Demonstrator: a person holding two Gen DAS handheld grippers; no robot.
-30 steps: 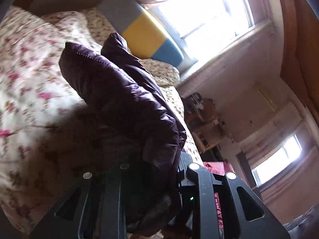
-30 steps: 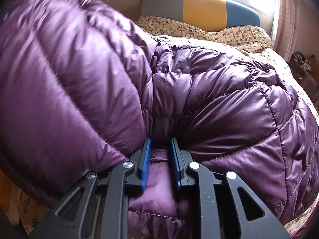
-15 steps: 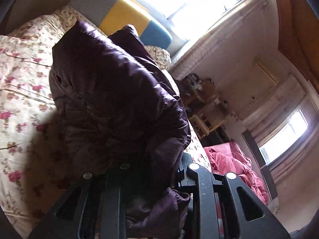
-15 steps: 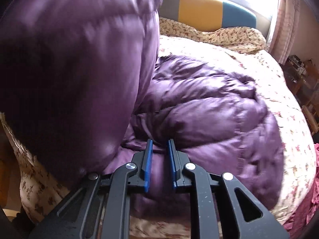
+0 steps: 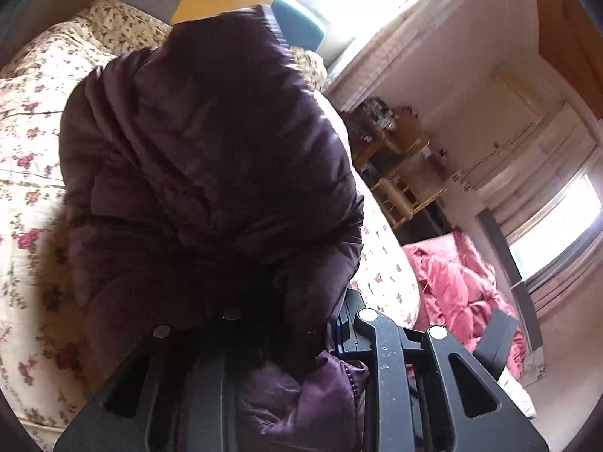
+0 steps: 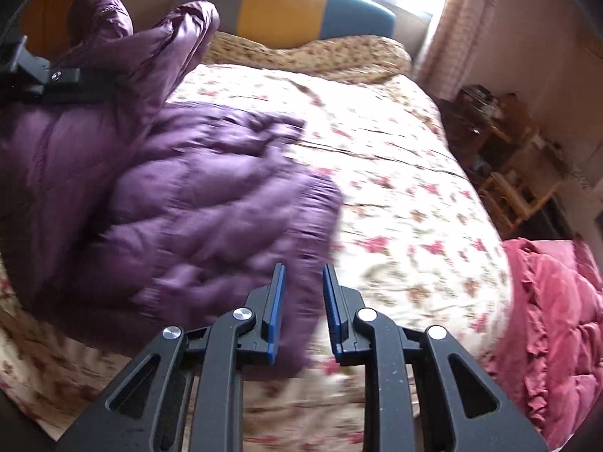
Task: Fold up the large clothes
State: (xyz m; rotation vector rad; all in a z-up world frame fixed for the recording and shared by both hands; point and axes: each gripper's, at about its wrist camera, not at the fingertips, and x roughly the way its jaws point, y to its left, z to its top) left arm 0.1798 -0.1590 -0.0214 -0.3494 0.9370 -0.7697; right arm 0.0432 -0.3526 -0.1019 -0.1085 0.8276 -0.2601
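Note:
A purple puffer jacket [image 6: 181, 203] lies bunched on the left half of a bed with a floral cover [image 6: 395, 188]. My left gripper [image 5: 301, 324] is shut on the jacket's edge and holds a thick fold of the jacket [image 5: 211, 173] raised above the bed; the fabric hides its left finger. That left gripper also shows at the far left of the right wrist view [image 6: 64, 79], clamped on a raised part of the jacket. My right gripper [image 6: 301, 282] is open and empty, just above the jacket's near right edge.
A grey, yellow and blue headboard [image 6: 286, 11] and a floral pillow [image 6: 312, 52] lie at the far end under a bright window. A pink quilt [image 6: 557, 320] lies to the right of the bed. Wooden furniture [image 6: 508, 173] stands along the right wall.
My right gripper has opened, let go of the jacket and drawn back to the right. My left gripper has kept its hold and swung the jacket fold over toward the left.

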